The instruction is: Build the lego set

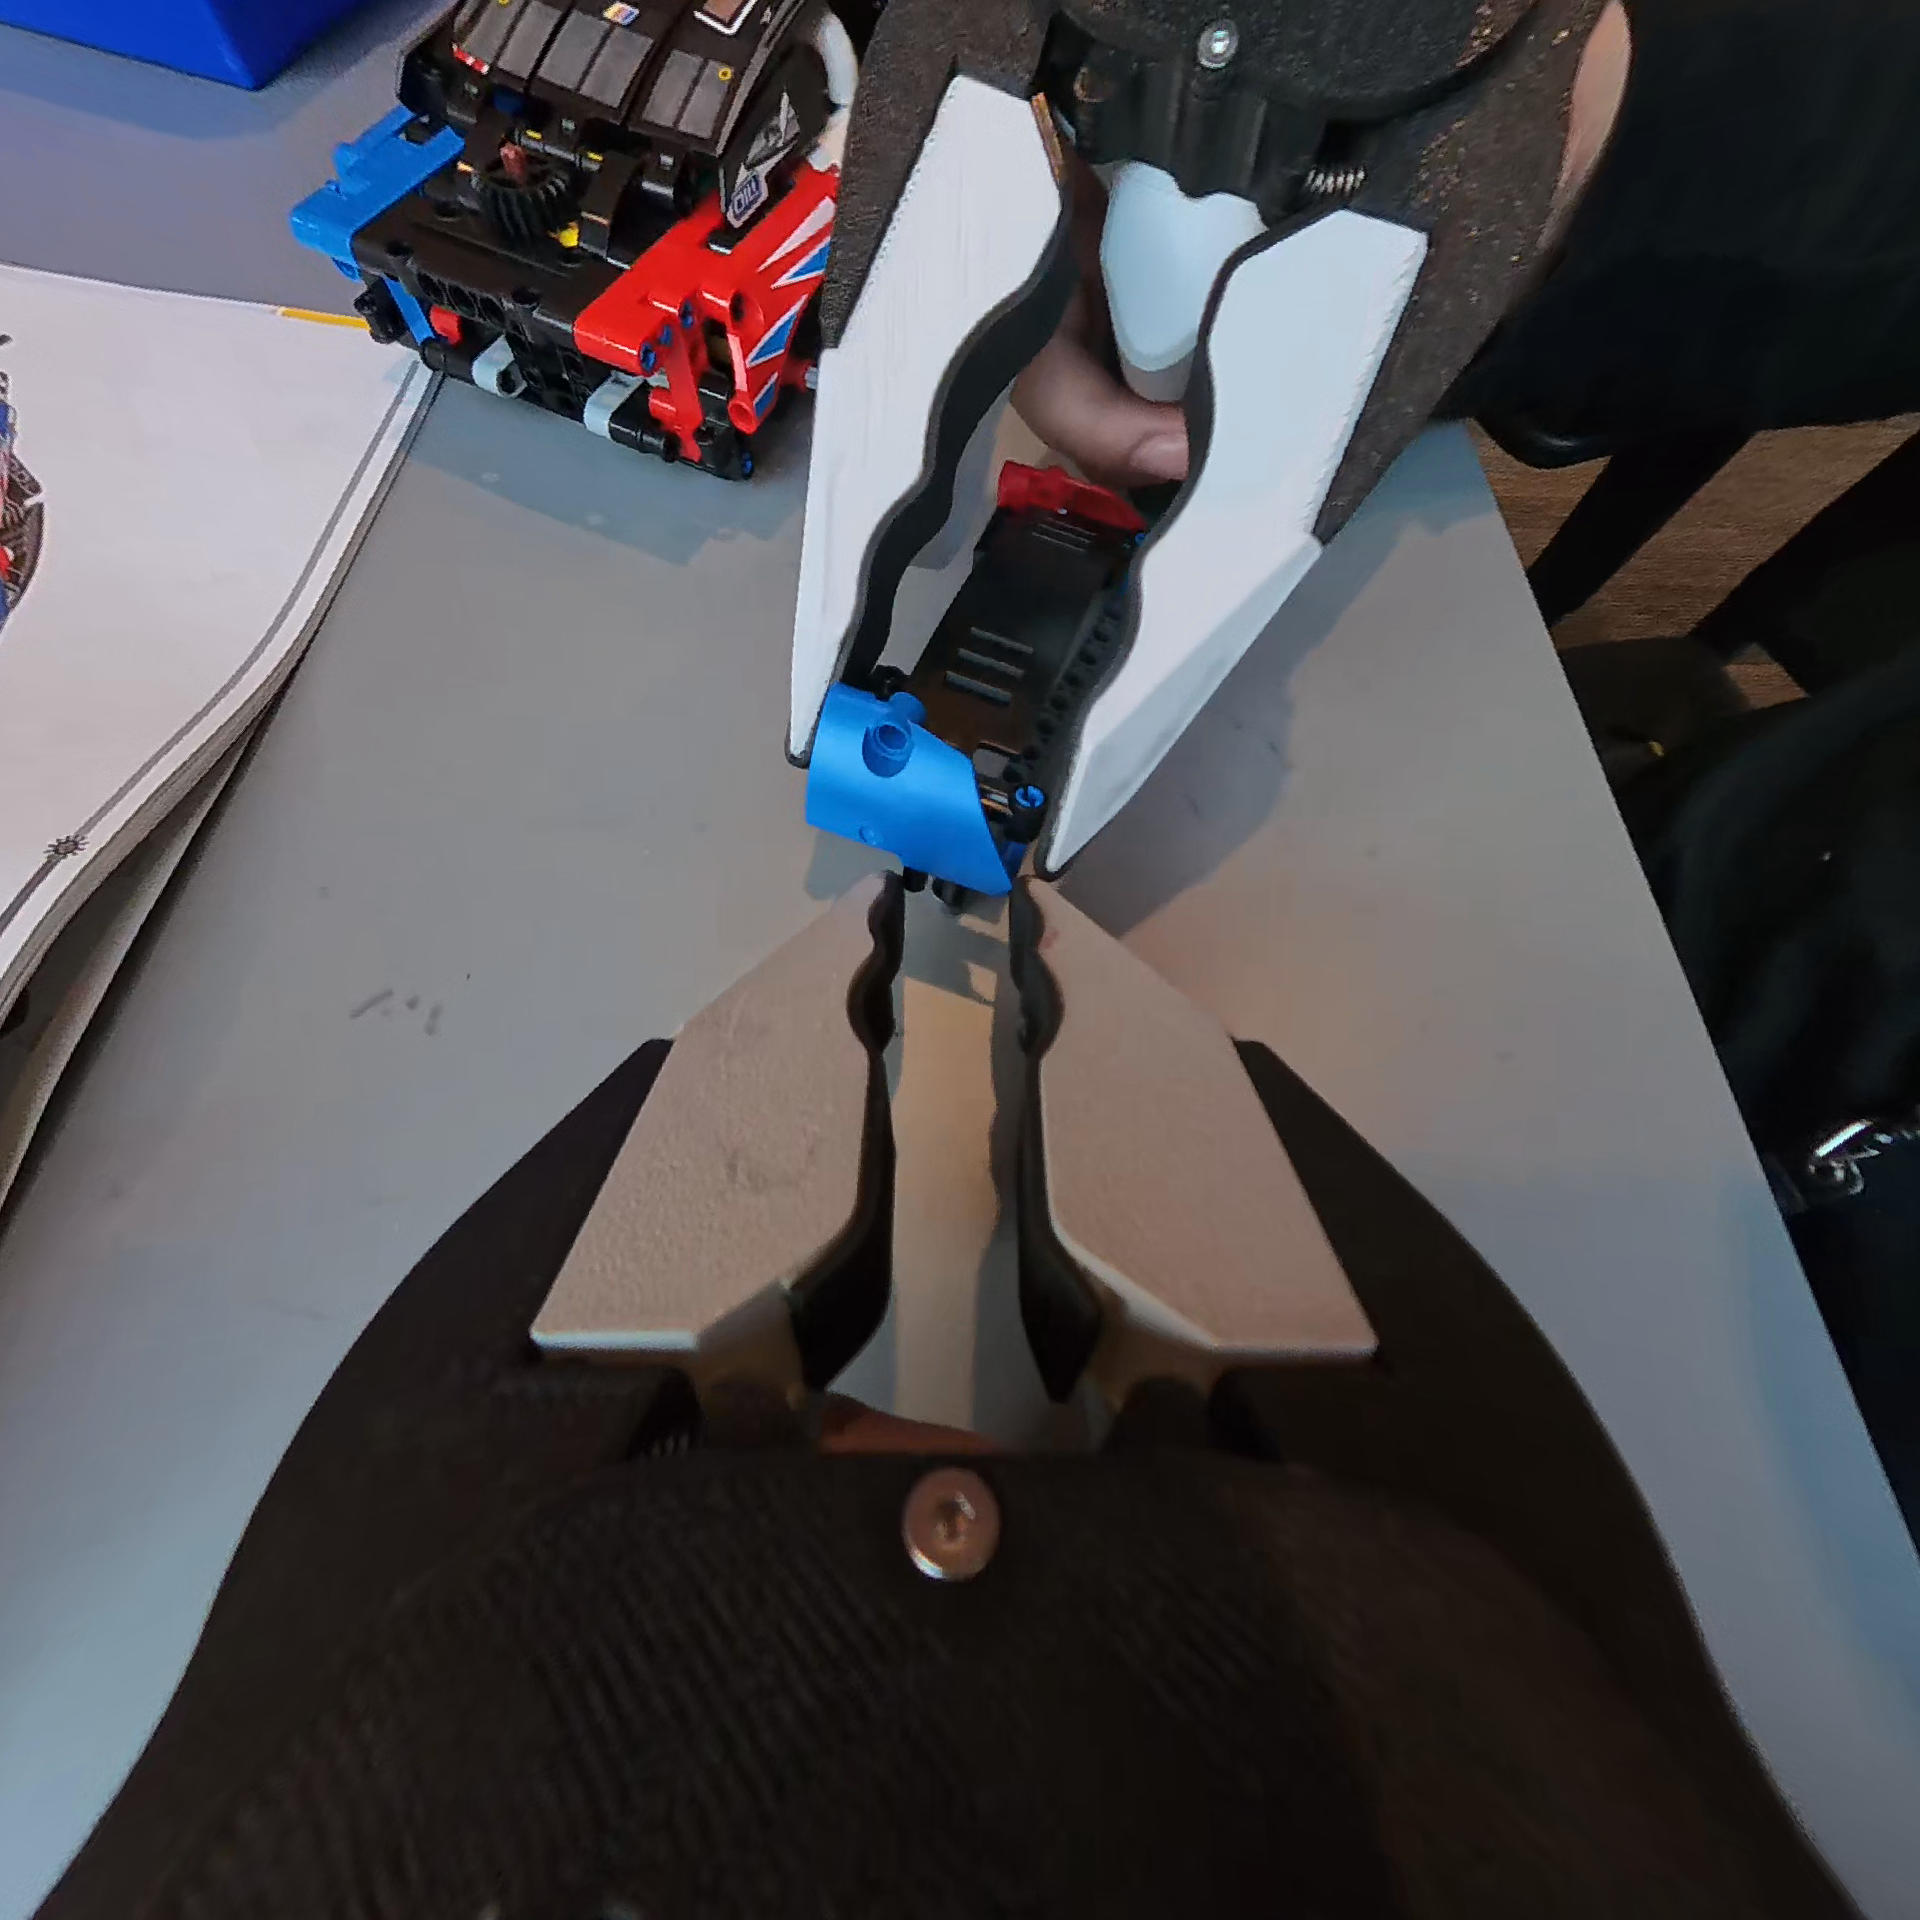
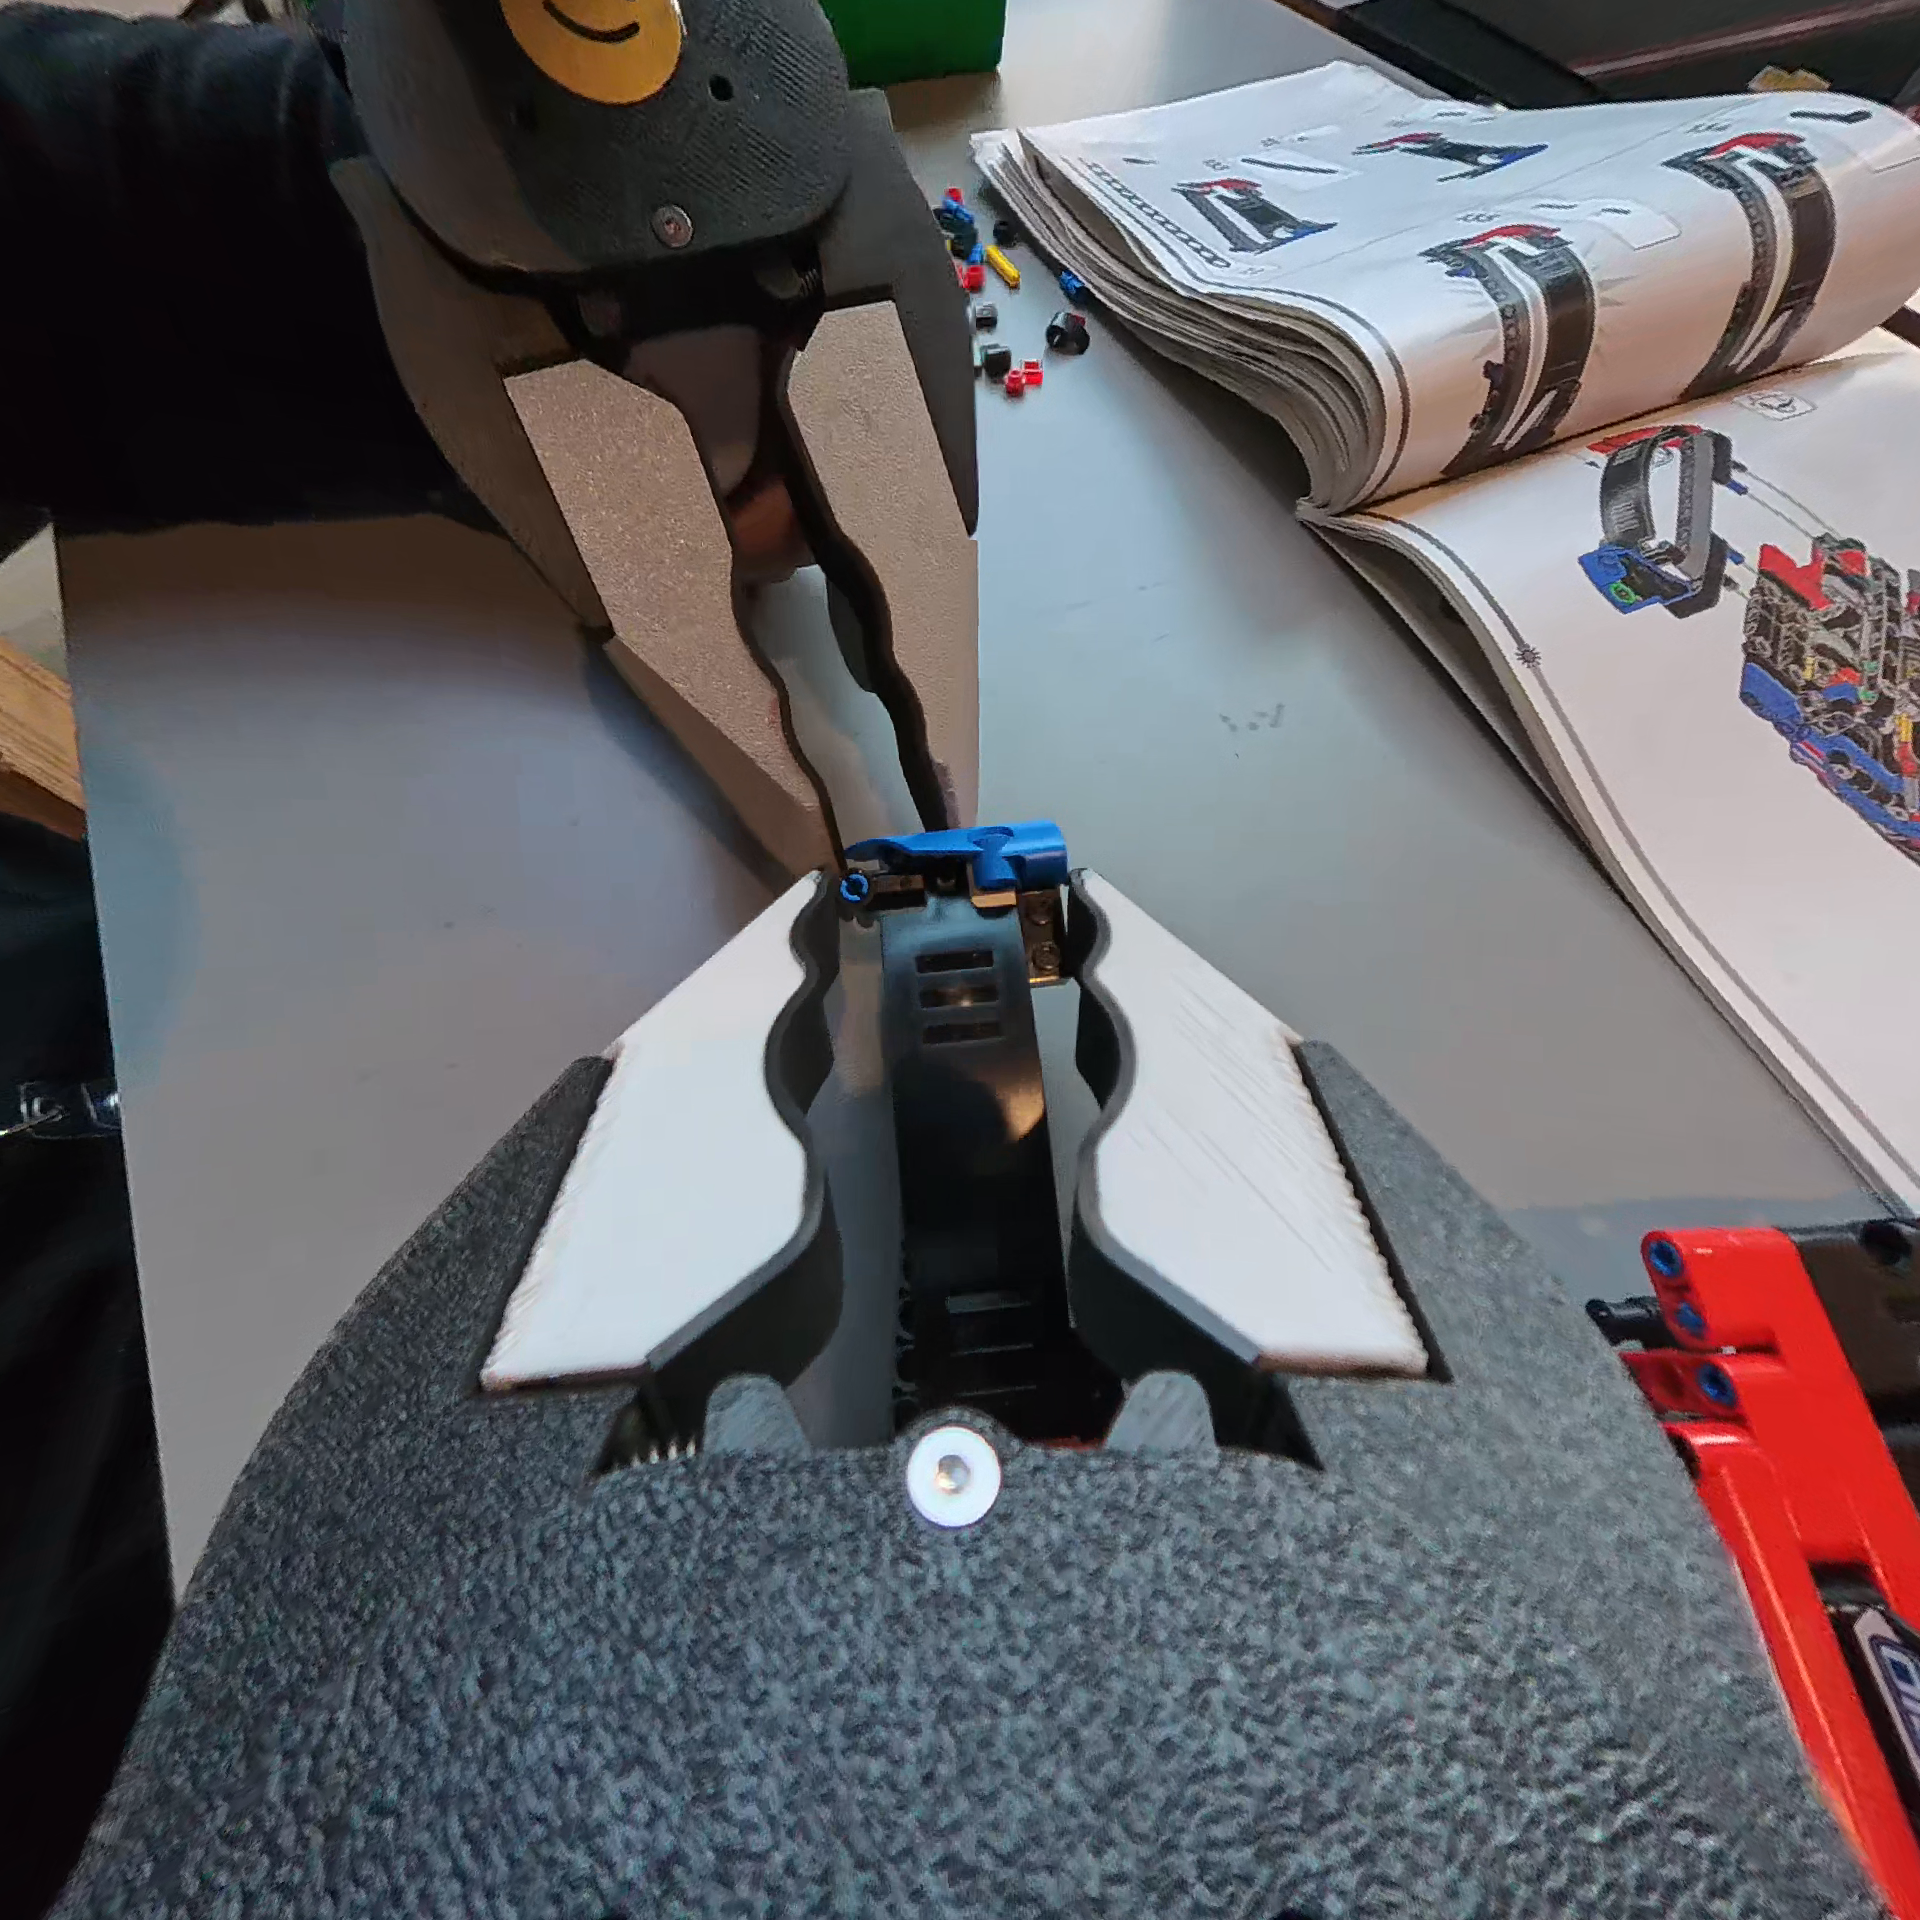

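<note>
A long black Lego sub-assembly [image 2: 961, 1049] with a blue end piece [image 1: 899, 795] sits lengthwise between the fingers of my right gripper [image 2: 951, 894], jaws closed onto its sides, held just above the grey table [image 1: 520, 935]; a red piece [image 1: 1060, 494] shows at its far end in the left wrist view. My left gripper [image 1: 951, 894] faces it tip to tip, its jaws drawn to a narrow gap with nothing seen between them, the tips just beside the blue end; whether they touch it I cannot tell. Behind, the partly built red, blue and black vehicle [image 1: 613, 260] stands on the table near the open instruction booklet [image 2: 1558, 343]. Small loose pieces [image 2: 1003, 301] lie scattered beside the booklet's far edge. A blue box corner [image 1: 177, 36] and a green box [image 2: 914, 36] sit at the table's far end.
</note>
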`<move>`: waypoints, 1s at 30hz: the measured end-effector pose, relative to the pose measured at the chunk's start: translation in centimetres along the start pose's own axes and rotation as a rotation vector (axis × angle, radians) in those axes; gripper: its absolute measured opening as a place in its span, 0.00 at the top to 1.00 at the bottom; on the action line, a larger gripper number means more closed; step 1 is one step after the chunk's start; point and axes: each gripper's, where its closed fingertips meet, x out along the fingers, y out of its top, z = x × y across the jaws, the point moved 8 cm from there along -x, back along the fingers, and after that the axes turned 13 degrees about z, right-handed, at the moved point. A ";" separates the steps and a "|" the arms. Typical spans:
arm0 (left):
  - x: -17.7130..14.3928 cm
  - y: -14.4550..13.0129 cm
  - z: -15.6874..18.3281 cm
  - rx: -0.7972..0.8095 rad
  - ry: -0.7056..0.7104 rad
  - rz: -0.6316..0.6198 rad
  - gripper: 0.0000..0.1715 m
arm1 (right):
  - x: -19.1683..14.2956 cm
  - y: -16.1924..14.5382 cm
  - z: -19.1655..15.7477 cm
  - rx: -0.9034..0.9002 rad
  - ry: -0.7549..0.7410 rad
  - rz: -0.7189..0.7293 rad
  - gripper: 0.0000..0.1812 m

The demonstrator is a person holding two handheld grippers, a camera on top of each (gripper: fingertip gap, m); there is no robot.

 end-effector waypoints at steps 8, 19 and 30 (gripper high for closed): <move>0.3 -0.2 0.0 0.000 0.022 -0.037 0.88 | -0.3 0.0 0.1 -0.006 -0.010 0.004 0.76; 2.4 -0.4 -0.4 0.020 0.031 -0.146 0.84 | -1.5 0.2 1.5 0.155 -0.018 0.077 0.76; 3.4 -0.1 -0.3 -0.003 0.019 -0.145 0.96 | -1.7 0.0 1.5 0.142 -0.026 0.056 0.76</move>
